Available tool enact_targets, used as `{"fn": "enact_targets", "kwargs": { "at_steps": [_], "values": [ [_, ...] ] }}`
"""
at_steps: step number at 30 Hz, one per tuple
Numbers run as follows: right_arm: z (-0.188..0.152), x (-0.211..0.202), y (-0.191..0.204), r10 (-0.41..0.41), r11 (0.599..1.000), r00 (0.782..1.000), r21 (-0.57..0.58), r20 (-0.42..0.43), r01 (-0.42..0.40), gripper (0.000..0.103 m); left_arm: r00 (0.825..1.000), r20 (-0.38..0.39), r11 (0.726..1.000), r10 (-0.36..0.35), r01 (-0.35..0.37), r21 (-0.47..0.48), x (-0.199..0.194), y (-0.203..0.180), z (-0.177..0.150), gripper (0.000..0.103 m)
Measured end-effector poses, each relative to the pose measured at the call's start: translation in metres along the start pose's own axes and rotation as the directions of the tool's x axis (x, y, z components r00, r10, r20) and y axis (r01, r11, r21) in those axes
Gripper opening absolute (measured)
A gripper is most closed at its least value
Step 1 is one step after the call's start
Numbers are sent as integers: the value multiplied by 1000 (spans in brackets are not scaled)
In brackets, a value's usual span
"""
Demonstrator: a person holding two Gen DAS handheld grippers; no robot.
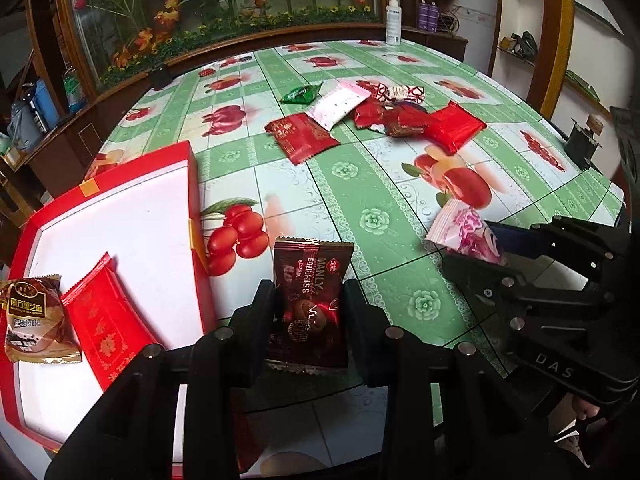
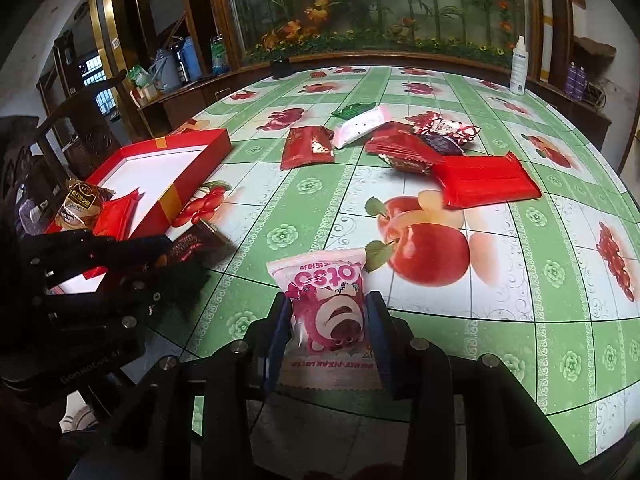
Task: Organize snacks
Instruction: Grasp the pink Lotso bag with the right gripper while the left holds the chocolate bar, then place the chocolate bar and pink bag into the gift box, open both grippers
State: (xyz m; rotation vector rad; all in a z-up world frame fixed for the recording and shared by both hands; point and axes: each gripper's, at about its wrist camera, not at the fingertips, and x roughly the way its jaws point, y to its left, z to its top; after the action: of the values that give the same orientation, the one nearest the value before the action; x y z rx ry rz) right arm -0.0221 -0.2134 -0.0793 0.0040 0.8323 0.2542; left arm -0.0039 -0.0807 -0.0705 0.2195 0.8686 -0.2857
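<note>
My left gripper (image 1: 308, 300) is shut on a dark brown chocolate packet (image 1: 310, 280), held above the table edge just right of the red box (image 1: 192, 184). The box has a white floor and holds a brown-gold snack packet (image 1: 34, 318) and a red packet (image 1: 106, 320). My right gripper (image 2: 330, 320) is shut on a pink bear-print packet (image 2: 326, 300), also seen from the left wrist as a pink packet (image 1: 464, 232). A pile of snacks lies at mid-table: a red packet (image 2: 486, 184), a dark red packet (image 2: 306, 148), a white-pink packet (image 2: 360, 124) and a green packet (image 2: 352, 110).
The table wears a green and white fruit-print cloth (image 2: 520, 320). A white spray bottle (image 2: 519, 66) stands at the far edge before a glass cabinet of artificial flowers (image 2: 380, 8). A wooden chair (image 2: 76, 128) stands left of the box. A small dark device (image 1: 582, 144) sits at the right rim.
</note>
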Motion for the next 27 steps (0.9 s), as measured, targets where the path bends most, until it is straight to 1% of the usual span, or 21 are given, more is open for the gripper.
{"fn": "enact_targets", "kwargs": {
  "at_steps": [15,27],
  "values": [
    [-1,0,3,-1,1000,1000,0,-2,1,40,998,52,1000,23,-23,-8,-14,5,2,32],
    [-1,0,3,-3,1000,1000,1,-2,3,40,998,61,999,31,-30,-21,-18,9,2,32]
  ]
}}
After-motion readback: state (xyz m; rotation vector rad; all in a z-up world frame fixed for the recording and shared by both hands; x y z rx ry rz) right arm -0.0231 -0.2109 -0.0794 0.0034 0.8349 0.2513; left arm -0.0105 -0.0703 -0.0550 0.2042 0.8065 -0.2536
